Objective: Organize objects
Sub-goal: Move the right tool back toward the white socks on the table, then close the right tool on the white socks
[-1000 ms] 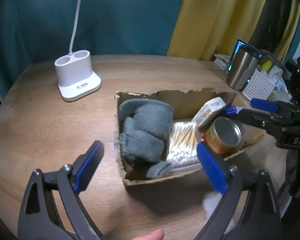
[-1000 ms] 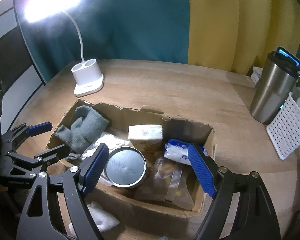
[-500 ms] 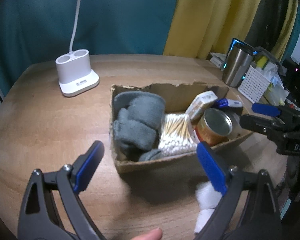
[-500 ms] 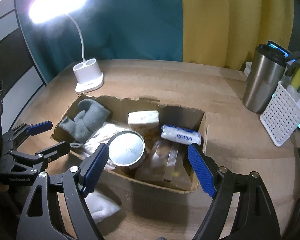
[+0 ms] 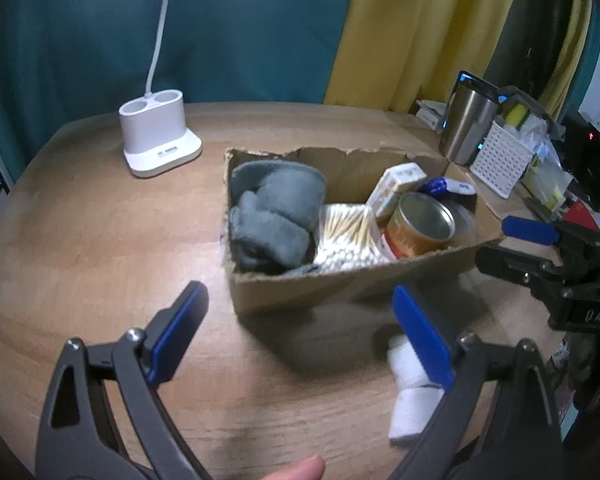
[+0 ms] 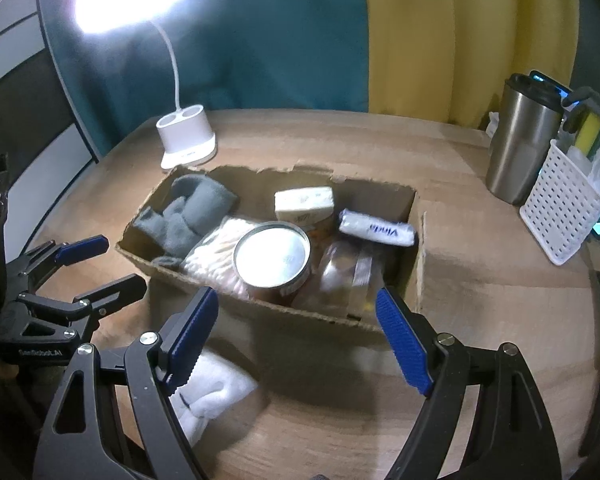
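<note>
A torn cardboard box [image 5: 340, 284] [image 6: 284, 320] sits on the wooden table. It holds grey socks [image 5: 272, 216] [image 6: 188, 212], a pack of cotton swabs [image 5: 346, 236], a tin can [image 5: 420, 224] [image 6: 272, 256], a small white carton [image 6: 304, 202], a Vinda tissue pack [image 6: 376, 232] and a clear bag [image 6: 352, 276]. White socks [image 5: 410, 396] [image 6: 208, 388] lie on the table in front of the box. My left gripper [image 5: 300, 332] is open and empty before the box. My right gripper [image 6: 296, 336] is open and empty above the box's near wall.
A white lamp base [image 5: 158, 138] [image 6: 188, 136] stands at the back left. A steel tumbler [image 6: 520, 140] and a white perforated basket [image 6: 564, 212] stand at the right. Teal and yellow curtains hang behind the table.
Both grippers have pulled back and up from the box, which now looks smaller and farther. The white socks have come more into view. Both grippers stay open.
</note>
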